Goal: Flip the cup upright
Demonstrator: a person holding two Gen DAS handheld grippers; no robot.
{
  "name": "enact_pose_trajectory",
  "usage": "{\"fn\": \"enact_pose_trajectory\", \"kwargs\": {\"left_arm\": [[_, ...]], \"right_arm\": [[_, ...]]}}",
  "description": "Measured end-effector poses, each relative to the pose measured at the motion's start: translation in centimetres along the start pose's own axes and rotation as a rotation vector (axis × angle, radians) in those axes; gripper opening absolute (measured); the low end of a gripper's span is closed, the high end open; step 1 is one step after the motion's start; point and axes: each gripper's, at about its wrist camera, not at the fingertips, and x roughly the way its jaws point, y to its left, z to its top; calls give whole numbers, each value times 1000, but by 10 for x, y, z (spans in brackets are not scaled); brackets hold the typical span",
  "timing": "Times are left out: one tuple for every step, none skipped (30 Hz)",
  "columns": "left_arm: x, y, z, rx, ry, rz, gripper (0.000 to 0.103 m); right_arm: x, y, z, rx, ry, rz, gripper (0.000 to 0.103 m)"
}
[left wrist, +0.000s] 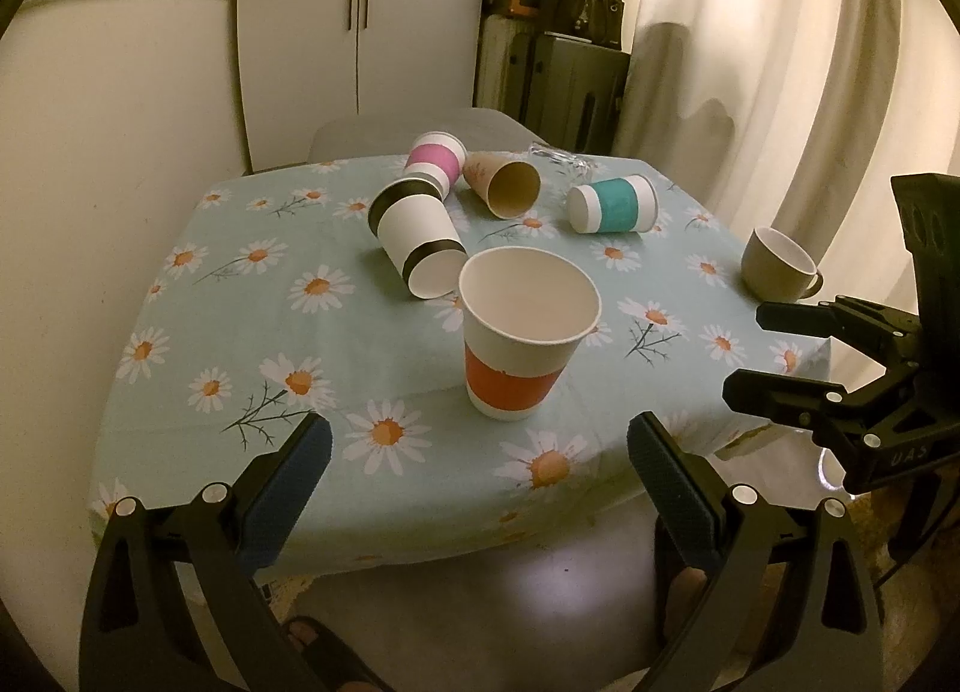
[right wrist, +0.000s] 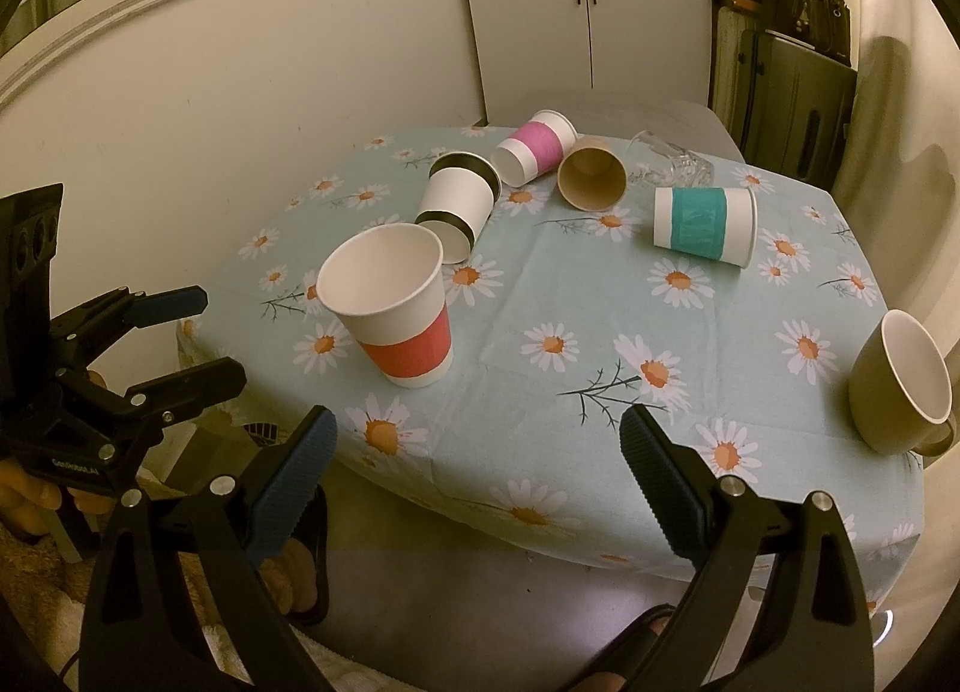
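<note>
Left hand-held gripper [left wrist: 479, 446] spread, right hand-held gripper [right wrist: 479, 443] spread, orange-banded paper cup [left wrist: 522, 332] upright

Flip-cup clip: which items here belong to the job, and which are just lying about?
Job:
black-banded cup, pink cup, brown cup, teal cup, glass mug, all on their sides
both claws, open

Lying about:
orange cup, upright
olive mug, upright
</note>
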Motion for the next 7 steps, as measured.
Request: {"fn": "enact_pose_trajectory", "kwargs": {"left_arm": [[0,0,0,1,1,-1,96],[0,0,0,-1,1,1,96],[1,0,0,-2,1,1,96],[1,0,0,-1,1,1,96],[0,0,0,-1,0,3,96],[1,0,0,-1,0,3,96],[0,0,0,-2,0,3,96]], "right_arm": [[0,0,0,0,0,0,94],[0,0,0,0,2,1,94],[0,0,0,-1,2,-1,94],[0,1,0,-2,2,-1,94],[0,1,-1,-2,2,0,94],[0,1,-1,-1,2,0,94],[1,1,-1,-2,3,-2,94]]}}
